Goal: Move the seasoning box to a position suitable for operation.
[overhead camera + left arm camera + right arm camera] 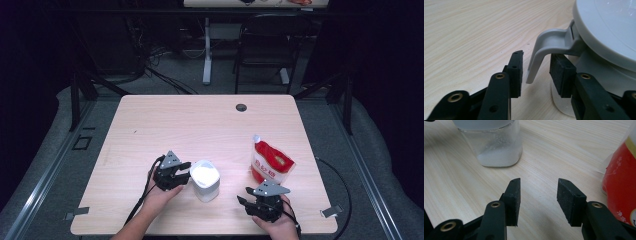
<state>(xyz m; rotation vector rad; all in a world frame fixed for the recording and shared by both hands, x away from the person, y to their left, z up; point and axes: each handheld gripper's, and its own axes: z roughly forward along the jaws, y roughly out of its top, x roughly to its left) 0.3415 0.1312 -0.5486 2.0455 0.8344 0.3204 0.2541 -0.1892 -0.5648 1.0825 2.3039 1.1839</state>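
Jar: clear container (205, 181) with grey lid, near front of table (165, 120), some white powder at its bottom.
Latch tab: grey lid clip (544, 47) hangs between the jaws of left gripper (181, 173); pads are not pressing it yet.
Advice: close squarely on the tab, then lift gently so the jar stays upright.
Right gripper: (250, 201) jaws apart, empty, resting near red pouch (270, 162); I think it could steady the jar body.
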